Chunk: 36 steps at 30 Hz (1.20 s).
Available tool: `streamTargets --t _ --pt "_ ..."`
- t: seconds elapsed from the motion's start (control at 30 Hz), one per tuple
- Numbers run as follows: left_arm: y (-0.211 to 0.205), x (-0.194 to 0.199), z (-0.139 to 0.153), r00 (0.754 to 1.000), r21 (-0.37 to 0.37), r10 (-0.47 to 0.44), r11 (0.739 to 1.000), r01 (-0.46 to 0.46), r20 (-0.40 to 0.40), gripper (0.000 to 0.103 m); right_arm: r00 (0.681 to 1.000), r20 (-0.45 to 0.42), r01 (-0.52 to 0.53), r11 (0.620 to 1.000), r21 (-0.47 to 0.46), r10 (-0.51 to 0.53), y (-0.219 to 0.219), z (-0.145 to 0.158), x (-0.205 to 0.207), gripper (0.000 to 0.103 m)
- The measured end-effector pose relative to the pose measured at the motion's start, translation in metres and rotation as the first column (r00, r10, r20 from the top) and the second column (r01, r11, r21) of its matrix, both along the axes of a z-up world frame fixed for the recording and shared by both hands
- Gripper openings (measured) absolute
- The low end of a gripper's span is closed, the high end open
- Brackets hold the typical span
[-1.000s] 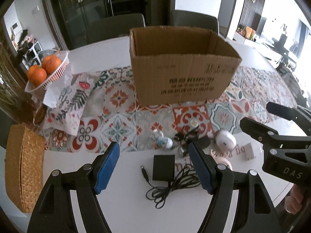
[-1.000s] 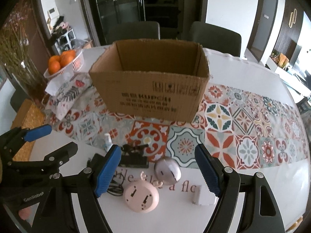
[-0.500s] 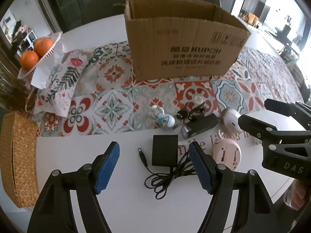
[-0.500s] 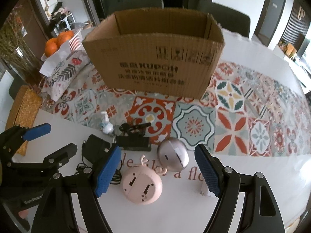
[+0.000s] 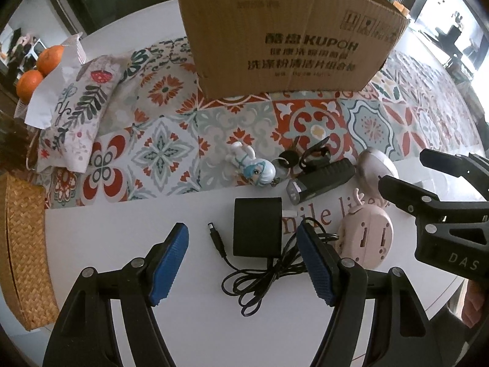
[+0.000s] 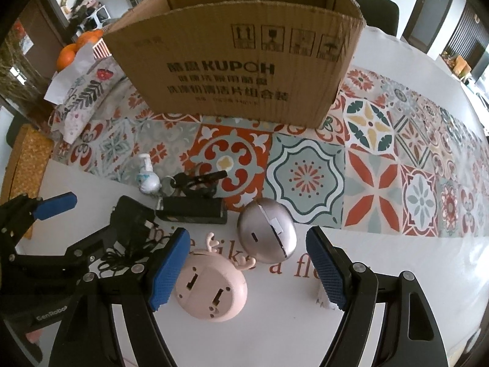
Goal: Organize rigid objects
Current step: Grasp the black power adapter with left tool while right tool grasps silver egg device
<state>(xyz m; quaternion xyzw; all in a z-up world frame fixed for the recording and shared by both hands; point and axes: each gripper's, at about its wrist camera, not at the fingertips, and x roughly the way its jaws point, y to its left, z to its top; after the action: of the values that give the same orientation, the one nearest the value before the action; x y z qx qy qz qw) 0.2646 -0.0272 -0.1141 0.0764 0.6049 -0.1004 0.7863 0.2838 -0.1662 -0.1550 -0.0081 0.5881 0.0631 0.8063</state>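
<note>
An open cardboard box stands on the patterned runner; it also shows in the right wrist view. In front lie a black power adapter with its cable, a small figurine, keys, a black bike light, a silver round device, a pink antlered device and a small white plug. My left gripper is open, just above the adapter. My right gripper is open over the pink and silver devices.
A basket of oranges and a floral tissue pouch sit at the left. A woven mat lies at the left table edge. The runner stretches right. Chairs stand behind the table.
Both grippers have moved forward and down toward the objects; the box and items loom larger. Both grippers stay open and empty.
</note>
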Motion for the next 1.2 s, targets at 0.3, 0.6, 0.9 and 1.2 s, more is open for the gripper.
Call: streamTargets --t 0.3,0.6,0.9,1.2 --pt "-0.005 0.006 -0.016 0.999 0.0 -0.009 1.0 0.009 -0.046 0.07 1.0 -0.027 -0.003 1.0 -0.022 0.003 -0.005 -0.01 0.007 0.079" --pt "-0.007 0.015 -0.032 0.996 0.003 -0.001 1.0 0.001 -0.09 0.064 0.998 -0.056 0.003 0.999 -0.041 -0.006 -0.007 -0.026 0.015 0.079" --pt "-0.012 0.022 -0.043 0.993 -0.011 0.013 1.0 -0.014 -0.117 0.054 0.998 -0.06 0.009 0.999 -0.053 -0.012 -0.01 -0.035 0.021 0.078" --pt "-0.011 0.028 -0.06 0.987 -0.027 0.027 0.999 -0.031 -0.155 0.05 0.997 -0.079 0.003 0.999 -0.053 -0.007 -0.009 -0.048 0.03 0.072"
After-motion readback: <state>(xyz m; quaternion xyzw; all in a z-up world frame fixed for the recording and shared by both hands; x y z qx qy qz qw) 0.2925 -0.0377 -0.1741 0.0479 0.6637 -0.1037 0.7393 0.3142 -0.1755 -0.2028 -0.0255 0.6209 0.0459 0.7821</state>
